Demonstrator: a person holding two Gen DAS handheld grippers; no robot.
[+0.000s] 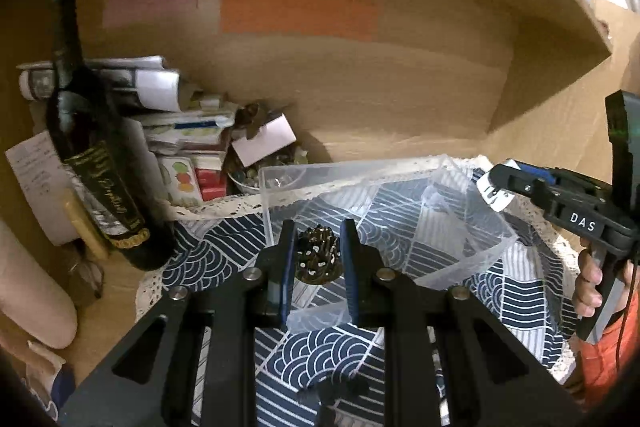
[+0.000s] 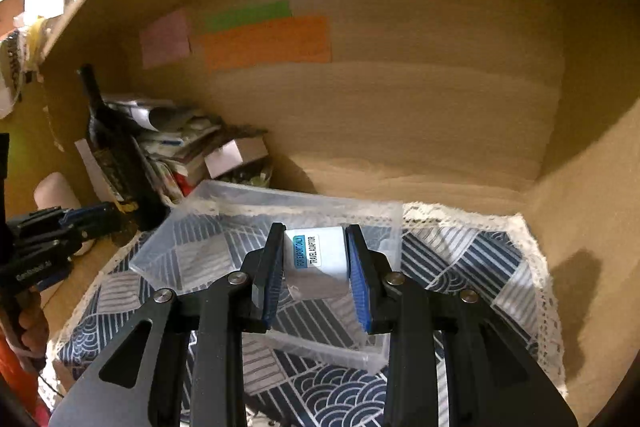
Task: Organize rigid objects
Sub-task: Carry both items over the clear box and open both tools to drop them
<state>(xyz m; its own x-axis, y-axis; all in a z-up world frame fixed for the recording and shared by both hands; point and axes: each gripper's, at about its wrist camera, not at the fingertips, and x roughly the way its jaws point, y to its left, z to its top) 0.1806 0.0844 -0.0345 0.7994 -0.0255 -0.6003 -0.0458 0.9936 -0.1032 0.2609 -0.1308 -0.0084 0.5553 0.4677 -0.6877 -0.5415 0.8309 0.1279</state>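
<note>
A clear plastic box [image 1: 472, 211] sits on a blue patterned cloth [image 1: 332, 351] inside a wooden shelf. My left gripper [image 1: 317, 243] is shut on a small dark spiky cone-like object [image 1: 317, 259] and holds it over the box's near left part. My right gripper [image 2: 314, 247] is shut on a white travel adaptor [image 2: 316, 253] with a blue label, held over the box [image 2: 192, 251]. The right gripper also shows at the right edge of the left wrist view [image 1: 500, 183], and the left gripper at the left edge of the right wrist view [image 2: 100, 215].
A dark wine bottle [image 1: 96, 163] stands at the left. Behind it lies a pile of papers and small boxes [image 1: 188, 131] and a bowl of small bits [image 1: 248, 179]. Coloured sticky notes [image 1: 296, 7] are on the back wall. The shelf side wall [image 2: 580, 187] is at the right.
</note>
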